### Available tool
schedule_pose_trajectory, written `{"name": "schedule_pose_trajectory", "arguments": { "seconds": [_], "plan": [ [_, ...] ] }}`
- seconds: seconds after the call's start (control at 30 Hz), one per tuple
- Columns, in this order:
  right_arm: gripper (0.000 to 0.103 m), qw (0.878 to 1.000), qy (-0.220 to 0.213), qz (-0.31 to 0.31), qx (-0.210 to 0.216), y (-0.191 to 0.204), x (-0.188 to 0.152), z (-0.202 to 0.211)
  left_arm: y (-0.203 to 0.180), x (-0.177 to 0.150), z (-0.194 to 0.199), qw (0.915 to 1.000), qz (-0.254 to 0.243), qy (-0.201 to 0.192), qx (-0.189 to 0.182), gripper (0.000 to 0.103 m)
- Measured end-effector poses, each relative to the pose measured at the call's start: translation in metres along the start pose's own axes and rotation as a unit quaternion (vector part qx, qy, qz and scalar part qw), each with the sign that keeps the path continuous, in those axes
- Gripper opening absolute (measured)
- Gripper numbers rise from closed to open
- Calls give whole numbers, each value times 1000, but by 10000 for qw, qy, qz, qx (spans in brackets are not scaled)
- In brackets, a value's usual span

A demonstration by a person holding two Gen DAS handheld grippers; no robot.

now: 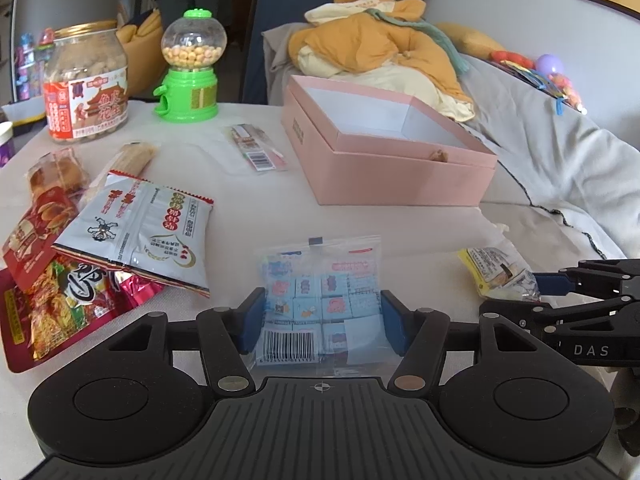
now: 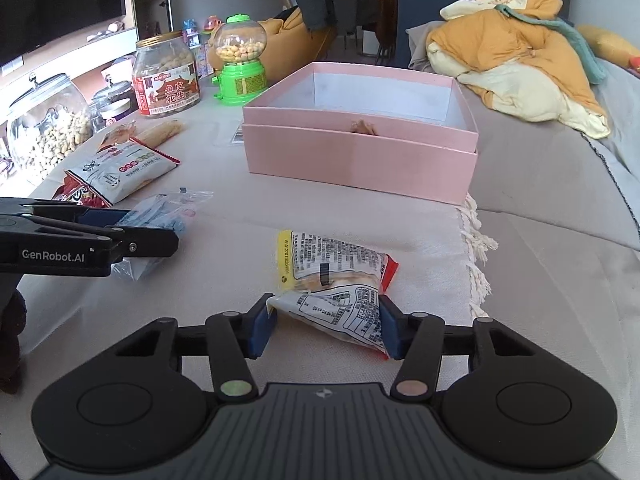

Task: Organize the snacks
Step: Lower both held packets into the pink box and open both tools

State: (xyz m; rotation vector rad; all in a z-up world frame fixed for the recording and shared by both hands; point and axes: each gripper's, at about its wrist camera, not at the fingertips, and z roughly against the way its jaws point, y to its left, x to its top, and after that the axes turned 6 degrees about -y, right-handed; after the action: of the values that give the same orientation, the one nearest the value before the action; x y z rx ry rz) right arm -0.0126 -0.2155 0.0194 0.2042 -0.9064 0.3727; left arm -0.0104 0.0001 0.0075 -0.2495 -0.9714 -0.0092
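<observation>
An open pink box (image 1: 384,168) stands on the cloth-covered table; it also shows in the right wrist view (image 2: 360,160), empty but for a small brown bit at its near wall. My left gripper (image 1: 322,316) is shut on a clear bag of blue candies (image 1: 320,288), which rests on the table; the bag also shows in the right wrist view (image 2: 160,216). My right gripper (image 2: 326,326) is shut on a yellow-and-white snack packet (image 2: 336,280), seen in the left wrist view (image 1: 496,272) too.
A pile of snack bags (image 1: 100,248) lies at the left. A peanut jar (image 1: 86,80), a green candy dispenser (image 1: 192,68) and a clear packet (image 1: 256,148) stand behind. A glass jar (image 2: 44,128) sits far left. A sofa with clothes (image 1: 380,44) lies beyond.
</observation>
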Motion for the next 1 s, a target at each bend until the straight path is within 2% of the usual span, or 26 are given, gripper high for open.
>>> {"name": "schedule_pose_trajectory", "arguments": {
  "seconds": [0.13,0.23,0.3,0.4,0.5,0.57,0.6,0.67,0.77,0.8,0.87,0.93,1.0],
  "plan": [
    [53,9995,-292,-90,-58,-4,10,9,-1,23,15,9985,193,-347,-371,65],
    [53,9966,-786,55,-256,-10,42,20,-17,78,15,9958,-127,-684,-603,65],
    [53,9933,-1064,182,-417,-15,70,22,-27,125,1,9931,-271,-804,-809,65],
    [53,9908,-1221,256,-529,-25,108,4,-28,185,-49,9922,-70,-591,-1100,66],
    [54,9917,-1124,136,-614,-39,130,-30,-20,213,-116,9925,235,25,-1196,66],
    [58,9930,-1041,-133,-544,-52,137,-53,-14,213,-157,9933,276,456,-1025,63],
    [66,9938,-977,-251,-464,-59,139,-62,-10,211,-168,9939,266,549,-918,61],
    [67,9957,-758,-300,-440,-66,142,-77,2,203,-170,9926,384,472,-1051,61],
    [71,9950,-759,116,-638,-56,141,-84,27,192,-147,9919,552,225,-1125,61],
    [73,9940,-780,260,-719,-52,141,-85,37,187,-133,9938,509,115,-983,61],
    [73,9939,-763,380,-698,-43,145,-87,49,171,-105,9988,198,11,-441,61],
    [73,9968,-656,233,-397,-35,156,-88,61,153,-79,9999,-125,-74,88,61],
    [73,9984,-565,40,-10,-24,173,-93,77,135,-55,9991,-184,-167,349,61]
  ]
}}
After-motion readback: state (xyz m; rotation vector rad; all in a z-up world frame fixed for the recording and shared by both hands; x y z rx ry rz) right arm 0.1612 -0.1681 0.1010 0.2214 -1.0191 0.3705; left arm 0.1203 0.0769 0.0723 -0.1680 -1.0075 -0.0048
